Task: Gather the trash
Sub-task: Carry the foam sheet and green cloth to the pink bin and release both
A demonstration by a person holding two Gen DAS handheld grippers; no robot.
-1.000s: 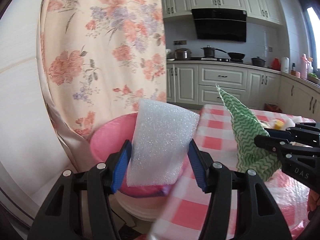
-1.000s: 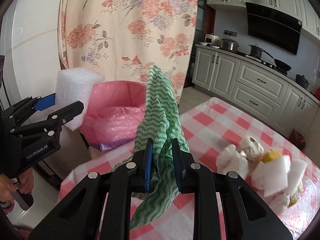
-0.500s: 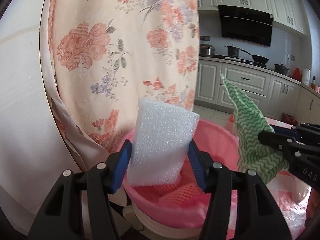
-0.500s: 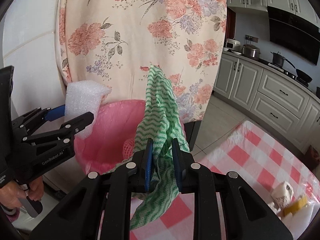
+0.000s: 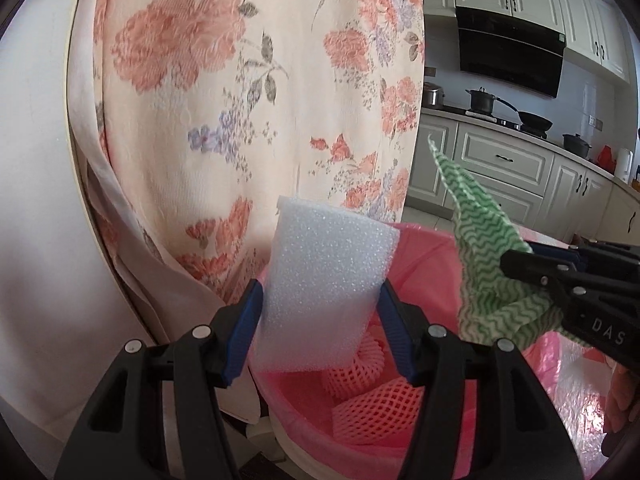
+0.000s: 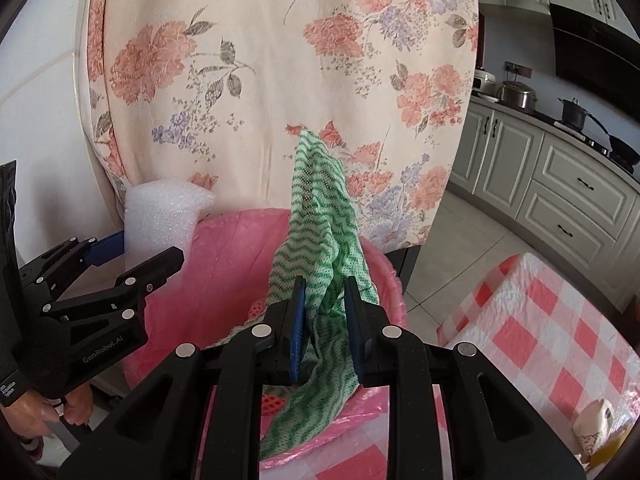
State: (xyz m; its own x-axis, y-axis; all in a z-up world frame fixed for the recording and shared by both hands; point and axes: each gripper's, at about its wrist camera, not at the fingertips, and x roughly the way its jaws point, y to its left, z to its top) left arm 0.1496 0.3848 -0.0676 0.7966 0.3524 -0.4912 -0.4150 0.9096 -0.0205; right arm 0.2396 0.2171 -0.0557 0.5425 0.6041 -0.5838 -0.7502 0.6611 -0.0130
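Trash filled both of my grips: a white foam block (image 5: 324, 292) stood upright between my left fingers (image 5: 320, 332), low in the middle of the left view, and a green wavy-striped cloth (image 6: 320, 264) hung from my right fingers (image 6: 326, 328), which were clamped tight on its bunched middle so that its loose ends drooped below. My left fingers were easing apart, with the foam between them and the blue pads at its sides. I judged that I held both pieces over the pink-lined bin (image 5: 424, 248) so that they would fall straight in. The bin sat below the foam, with pink mesh fruit sleeves (image 5: 376, 404) already lying at its bottom. Behind it hung a floral curtain (image 5: 248, 92) that took up most of the upper frame. At the lower right of the right view, the red-checked desk (image 6: 532, 328) carried more scraps at its edge, so more of the job remained.
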